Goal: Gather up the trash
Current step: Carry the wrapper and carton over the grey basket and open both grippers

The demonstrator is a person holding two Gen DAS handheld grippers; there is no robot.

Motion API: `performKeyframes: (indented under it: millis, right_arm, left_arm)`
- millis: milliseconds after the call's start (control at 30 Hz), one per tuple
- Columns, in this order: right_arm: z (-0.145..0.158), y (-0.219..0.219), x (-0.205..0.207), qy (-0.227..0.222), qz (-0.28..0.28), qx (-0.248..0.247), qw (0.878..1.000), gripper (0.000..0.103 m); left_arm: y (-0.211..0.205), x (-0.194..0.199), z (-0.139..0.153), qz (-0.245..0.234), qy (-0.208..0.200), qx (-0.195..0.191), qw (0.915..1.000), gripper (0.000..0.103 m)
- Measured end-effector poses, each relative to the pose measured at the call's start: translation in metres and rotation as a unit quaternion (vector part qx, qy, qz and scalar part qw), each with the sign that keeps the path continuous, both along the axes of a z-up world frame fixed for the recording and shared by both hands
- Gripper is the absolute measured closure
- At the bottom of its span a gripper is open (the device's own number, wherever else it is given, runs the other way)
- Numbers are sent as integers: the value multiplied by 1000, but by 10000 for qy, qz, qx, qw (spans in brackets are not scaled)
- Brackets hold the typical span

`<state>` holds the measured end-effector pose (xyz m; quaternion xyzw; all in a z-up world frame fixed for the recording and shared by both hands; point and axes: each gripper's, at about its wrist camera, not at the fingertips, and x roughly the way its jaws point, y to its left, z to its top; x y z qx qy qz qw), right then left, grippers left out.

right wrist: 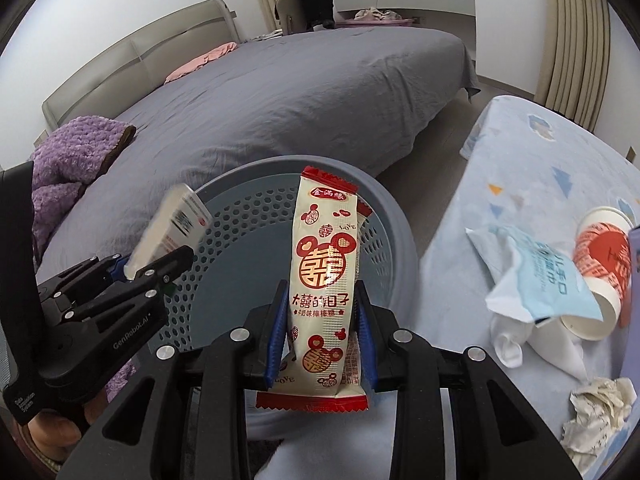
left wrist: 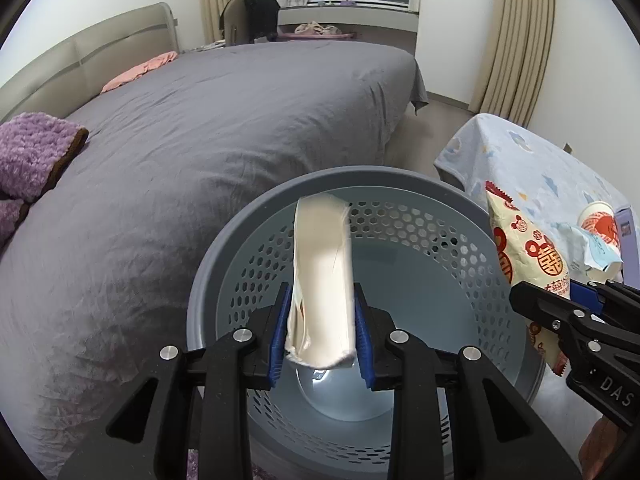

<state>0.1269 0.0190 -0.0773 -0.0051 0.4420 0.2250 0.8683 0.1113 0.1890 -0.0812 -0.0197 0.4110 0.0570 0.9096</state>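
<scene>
My left gripper (left wrist: 322,328) is shut on a white packet (left wrist: 322,276) and holds it upright over the open grey perforated basket (left wrist: 224,240). It also shows in the right wrist view (right wrist: 160,268) with the white packet (right wrist: 176,224). My right gripper (right wrist: 322,328) is shut on a cream and red candy wrapper (right wrist: 324,280) above the near rim of the basket (right wrist: 396,232). In the left wrist view the right gripper (left wrist: 560,304) holds the wrapper (left wrist: 524,248) at the basket's right side.
A small table with a light blue cloth (right wrist: 520,168) stands right of the basket. On it lie a tipped paper cup (right wrist: 600,264), a blue wipes packet (right wrist: 540,272), white tissue (right wrist: 516,344) and crumpled paper (right wrist: 600,412). A grey bed (left wrist: 200,140) lies behind the basket.
</scene>
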Motion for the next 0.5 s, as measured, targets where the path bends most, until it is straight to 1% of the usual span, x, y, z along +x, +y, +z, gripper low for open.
performKeyframes:
  millis: [33, 67, 100, 133, 167, 200, 233, 333, 500]
  right_arm:
    - [-1, 5, 3, -11, 8, -27, 10000, 72]
    - [-1, 6, 3, -13, 14, -38, 10000, 71]
    - [-2, 9, 5, -15, 16, -40, 10000, 67]
    - [-2, 9, 5, -22, 16, -25, 10000, 55]
    - [-2, 9, 5, -44, 8, -12, 10000, 49]
    - [-1, 9, 4, -95, -15, -11, 10000, 44]
    - [0, 9, 4, -121, -30, -33, 9999, 44]
    - [-1, 9, 5, -119, -59, -46, 9999, 44]
    - [-3, 9, 3, -112, -85, -81, 9999, 44]
  left_arm:
    - [2, 0, 0, 39, -2, -2, 10000, 74]
    - [3, 0, 0, 70, 4, -23, 10000, 70]
    - [5, -1, 0, 88, 11, -39, 10000, 68]
    - [7, -2, -1, 111, 20, -52, 9999, 61]
    - [8, -2, -1, 140, 24, -41, 9999, 48]
    - [8, -3, 0, 179, 0, -9, 9998, 41]
    - [10, -4, 1, 209, -53, 17, 9998, 34]
    - [11, -5, 3, 238, -94, 29, 9997, 34]
    - [13, -5, 1, 297, -52, 28, 9995, 34]
